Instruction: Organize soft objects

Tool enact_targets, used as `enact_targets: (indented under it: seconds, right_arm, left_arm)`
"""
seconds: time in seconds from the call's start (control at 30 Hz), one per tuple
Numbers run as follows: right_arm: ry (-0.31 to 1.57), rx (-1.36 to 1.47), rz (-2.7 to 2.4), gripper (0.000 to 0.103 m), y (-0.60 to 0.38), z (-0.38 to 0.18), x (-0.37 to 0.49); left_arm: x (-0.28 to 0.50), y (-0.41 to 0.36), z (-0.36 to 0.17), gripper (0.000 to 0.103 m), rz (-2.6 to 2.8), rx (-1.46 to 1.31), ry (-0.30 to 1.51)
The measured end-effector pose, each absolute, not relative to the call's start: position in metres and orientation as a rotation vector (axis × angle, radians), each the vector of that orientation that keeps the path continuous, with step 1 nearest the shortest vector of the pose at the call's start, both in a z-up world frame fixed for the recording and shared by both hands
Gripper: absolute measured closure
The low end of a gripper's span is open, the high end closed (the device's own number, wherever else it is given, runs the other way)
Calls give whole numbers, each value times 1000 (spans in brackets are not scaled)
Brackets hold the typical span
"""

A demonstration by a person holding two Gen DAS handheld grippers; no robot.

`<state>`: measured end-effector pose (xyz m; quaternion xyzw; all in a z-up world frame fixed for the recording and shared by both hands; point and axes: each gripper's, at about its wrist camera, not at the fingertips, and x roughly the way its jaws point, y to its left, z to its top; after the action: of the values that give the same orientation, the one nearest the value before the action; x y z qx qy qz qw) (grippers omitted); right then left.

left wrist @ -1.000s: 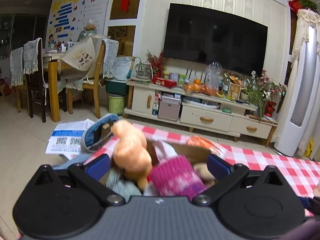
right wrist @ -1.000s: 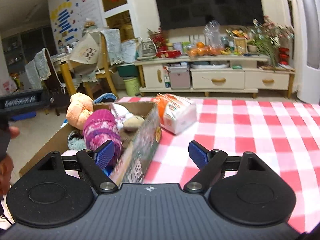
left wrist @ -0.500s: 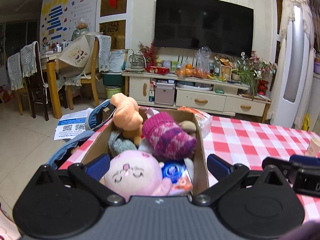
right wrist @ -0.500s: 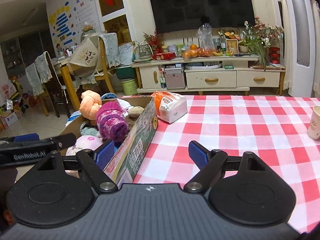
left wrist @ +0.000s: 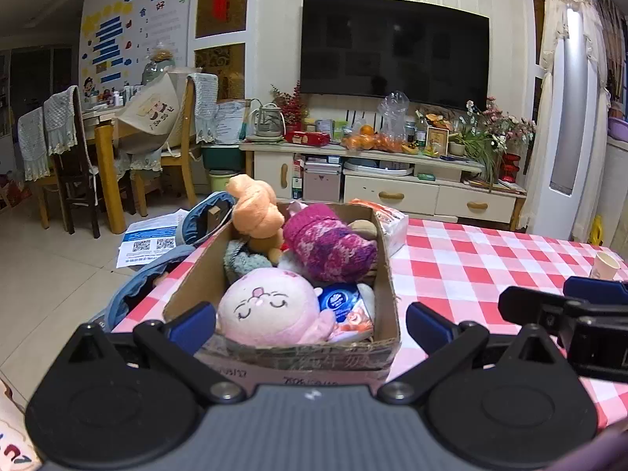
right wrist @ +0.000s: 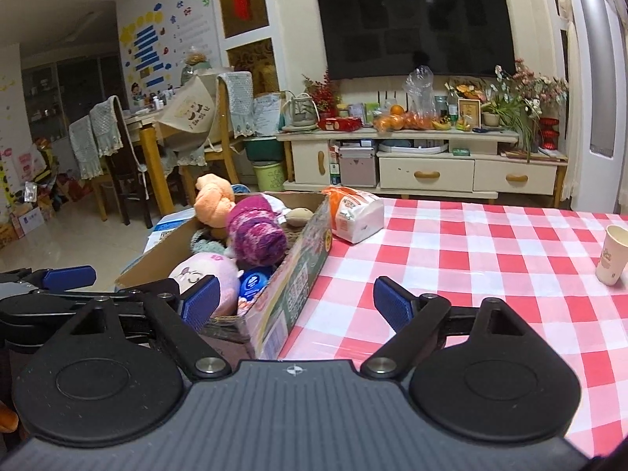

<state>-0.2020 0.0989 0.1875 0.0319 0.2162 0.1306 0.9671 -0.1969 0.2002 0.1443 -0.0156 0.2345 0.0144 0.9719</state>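
hovering before cardboard box [left wrist: 386, 274] of plush toys [left wrist: 271, 310], both grippers' fingers [left wrist: 192, 321] spread wide, empty

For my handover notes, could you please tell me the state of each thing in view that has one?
Left gripper: open, holding nothing.
Right gripper: open, holding nothing.
Cardboard box: open-topped, full.
Pink plush: in the box.
Magenta knit hat: in the box.
Tissue pack: outside, on the table.
Paper cup: upright.

The left gripper [left wrist: 310, 324] and right gripper [right wrist: 296, 300] look alike: ribbed grey housing, two black teardrop plates with round discs, silver pivot screws, and black fingers with blue pads [right wrist: 392, 301]. A small, possibly logo-like white mark sits on each housing's far edge.
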Motion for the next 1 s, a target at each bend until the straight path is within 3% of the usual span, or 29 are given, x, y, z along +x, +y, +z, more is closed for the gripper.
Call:
enact_targets:
  seconds: [1.0]
  right_arm:
    - [481,70,294,0,104,165,-204]
  left_arm:
    - [-197,201,129,1,53,-36,514]
